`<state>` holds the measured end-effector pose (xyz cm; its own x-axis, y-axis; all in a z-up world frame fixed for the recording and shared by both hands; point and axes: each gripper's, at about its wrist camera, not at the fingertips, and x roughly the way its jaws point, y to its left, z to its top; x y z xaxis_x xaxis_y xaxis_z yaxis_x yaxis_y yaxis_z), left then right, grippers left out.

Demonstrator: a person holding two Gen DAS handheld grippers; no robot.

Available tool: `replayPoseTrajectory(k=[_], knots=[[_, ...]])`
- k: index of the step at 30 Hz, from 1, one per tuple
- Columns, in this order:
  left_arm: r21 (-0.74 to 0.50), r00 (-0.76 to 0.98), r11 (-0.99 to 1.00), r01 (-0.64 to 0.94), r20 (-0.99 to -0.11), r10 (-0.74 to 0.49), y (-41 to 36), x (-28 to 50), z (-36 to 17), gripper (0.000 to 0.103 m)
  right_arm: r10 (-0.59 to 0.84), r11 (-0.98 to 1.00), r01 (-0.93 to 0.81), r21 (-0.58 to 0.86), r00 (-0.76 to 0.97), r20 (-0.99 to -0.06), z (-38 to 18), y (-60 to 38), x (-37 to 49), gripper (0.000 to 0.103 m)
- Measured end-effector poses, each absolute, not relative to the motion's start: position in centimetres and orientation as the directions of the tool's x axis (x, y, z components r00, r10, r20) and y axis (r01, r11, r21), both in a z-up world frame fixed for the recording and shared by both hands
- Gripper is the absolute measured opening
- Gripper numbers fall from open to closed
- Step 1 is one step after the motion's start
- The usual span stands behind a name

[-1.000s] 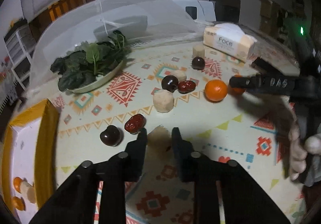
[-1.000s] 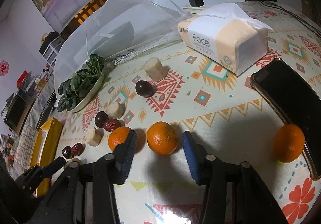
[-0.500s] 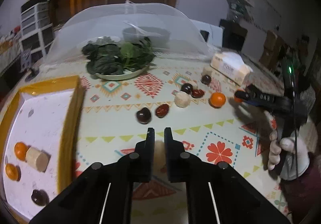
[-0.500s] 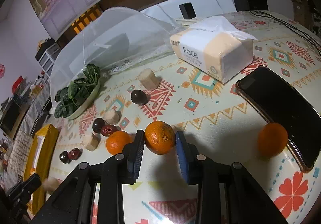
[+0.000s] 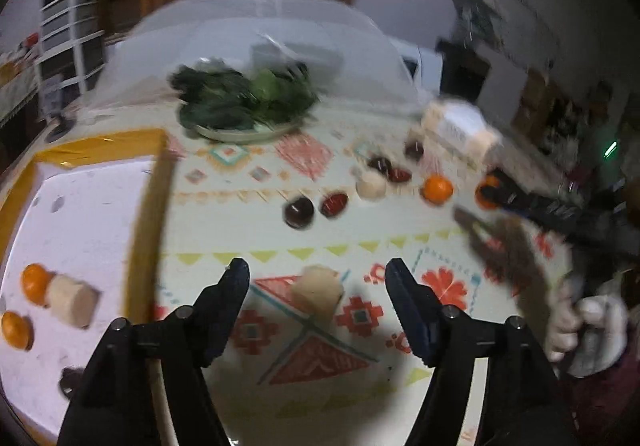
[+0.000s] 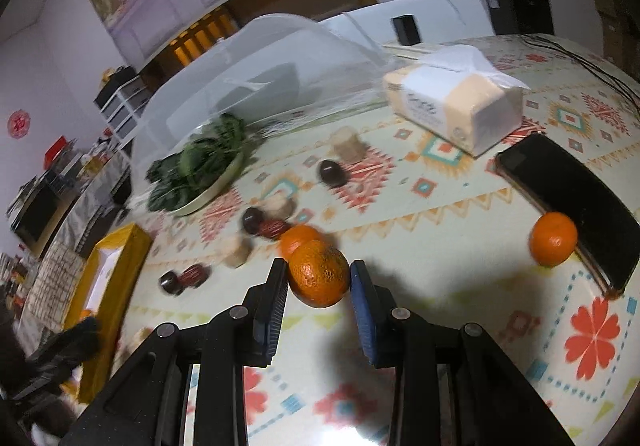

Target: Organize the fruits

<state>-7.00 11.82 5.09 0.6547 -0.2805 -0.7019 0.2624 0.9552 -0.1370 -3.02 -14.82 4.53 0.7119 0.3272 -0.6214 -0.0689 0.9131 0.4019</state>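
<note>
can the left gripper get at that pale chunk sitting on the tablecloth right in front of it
Probably yes. The left gripper is open, and the pale chunk lies on the tablecloth between and just beyond its fingertips, with nothing in between. The view is blurred.

The tablecloth (image 6: pixel 460 270) is cream with red, orange and teal geometric motifs and red flowers. At 9 o'clock sits a yellow-rimmed tray (image 5: pixel 156 182) with a white floor. The orange (image 6: pixel 319 272) is bright orange between black fingers (image 6: pixel 272 310) with blue pads. Dark green leaves (image 6: pixel 200 166) fill a pale plate.
</note>
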Motion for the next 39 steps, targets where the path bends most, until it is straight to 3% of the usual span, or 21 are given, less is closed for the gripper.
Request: replayPoseTrajectory(k=[2, 3, 4, 5, 13, 20, 24, 31, 33, 37, 39], knots=[[-0.092, 0.632, 0.954, 0.285, -0.731, -0.26, 10.2, -6.5, 3.9, 0.068, 0.342, 0.914, -0.099, 0.393, 0.708, -0.618, 5.1, -13.7, -3.7, 0.034], [-0.074, 0.627, 0.955, 0.289, -0.739, -0.247, 9.7, -6.4, 3.5, 0.062, 0.353, 0.914, -0.118, 0.388, 0.705, -0.616, 5.4, -13.0, -4.0, 0.034], [-0.04, 0.628, 0.959, 0.282, -0.748, -0.216, 9.2, -6.3, 3.2, 0.042, 0.363, 0.913, -0.138, 0.383, 0.702, -0.613, 5.8, -12.3, -4.4, 0.034], [-0.019, 0.635, 0.961, 0.275, -0.747, -0.197, 9.1, -6.4, 3.1, 0.032, 0.372, 0.913, -0.156, 0.377, 0.698, -0.612, 6.2, -11.5, -4.7, 0.034], [-0.163, 0.687, 0.974, 0.159, -0.69, -0.228, 16.3, -9.9, 6.5, 0.032, 0.497, 0.865, -0.311, 0.393, 0.631, -0.595, 8.6, -3.8, -5.2, 0.034], [-0.212, 0.743, 0.969, -0.124, -0.668, -0.051, 28.4, -13.2, 8.5, 0.032, 0.618, 0.783, -0.47, 0.408, 0.505, -0.603, 9.3, 7.3, -4.0, 0.034], [-0.235, 0.724, 0.946, -0.222, -0.689, -0.001, 33.0, -13.9, 7.3, 0.032, 0.633, 0.756, -0.52, 0.398, 0.427, -0.645, 8.1, 13.5, -2.1, 0.034], [-0.276, 0.699, 0.934, -0.226, -0.713, -0.042, 34.8, -13.8, 5.3, 0.032, 0.562, 0.789, -0.516, 0.334, 0.385, -0.732, 4.6, 19.9, 1.0, 0.034], [-0.282, 0.701, 0.933, -0.223, -0.711, -0.047, 35.0, -14.0, 5.3, 0.034, 0.543, 0.798, -0.515, 0.313, 0.39, -0.743, 4.1, 20.7, 1.6, 0.035], [-0.316, 0.715, 0.926, -0.205, -0.695, -0.079, 35.1, -14.1, 5.6, 0.065, 0.529, 0.811, -0.501, 0.3, 0.41, -0.743, 3.9, 20.9, 2.2, 0.035], [-0.385, 0.735, 0.908, -0.163, -0.662, -0.149, 35.2, -14.5, 6.0, 0.071, 0.539, 0.81, -0.499, 0.308, 0.423, -0.729, 4.3, 20.4, 2.1, 0.035]])
